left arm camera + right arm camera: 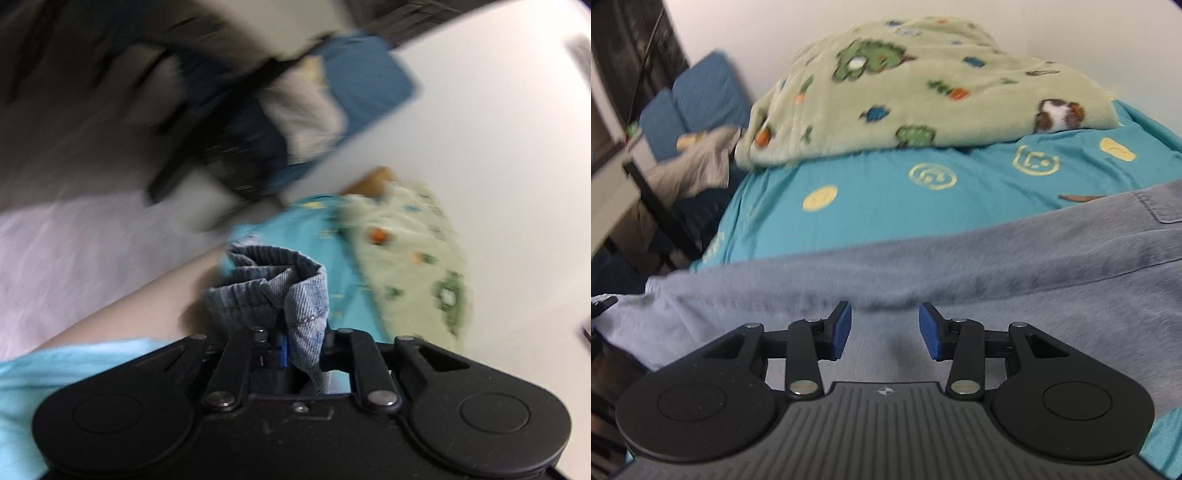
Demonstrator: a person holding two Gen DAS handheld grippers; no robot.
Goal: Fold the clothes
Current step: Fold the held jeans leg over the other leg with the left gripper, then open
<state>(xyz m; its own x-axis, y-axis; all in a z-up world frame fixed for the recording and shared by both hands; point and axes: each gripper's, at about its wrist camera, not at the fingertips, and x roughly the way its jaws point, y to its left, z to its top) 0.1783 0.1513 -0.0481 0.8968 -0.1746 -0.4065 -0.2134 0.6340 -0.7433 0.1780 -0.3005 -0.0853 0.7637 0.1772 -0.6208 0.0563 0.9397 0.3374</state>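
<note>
Soft, even indoor light, no glare. Left wrist view heavily motion-smeared; only denim fold [291,291] near lens sharp. Right wrist view milder blur, green blanket [923,92] soft. Fisheye bending at edges.

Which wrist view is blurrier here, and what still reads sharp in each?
Left wrist view: heavy motion smear across the background, the green blanket and the blue cushion; only the left gripper and the denim pinched in it stay crisp. Right wrist view: milder blur, blanket prints and the teal sheet readable, the right gripper sharp with jaws apart. Both bend at the edges; lighting soft, no glare.
</note>
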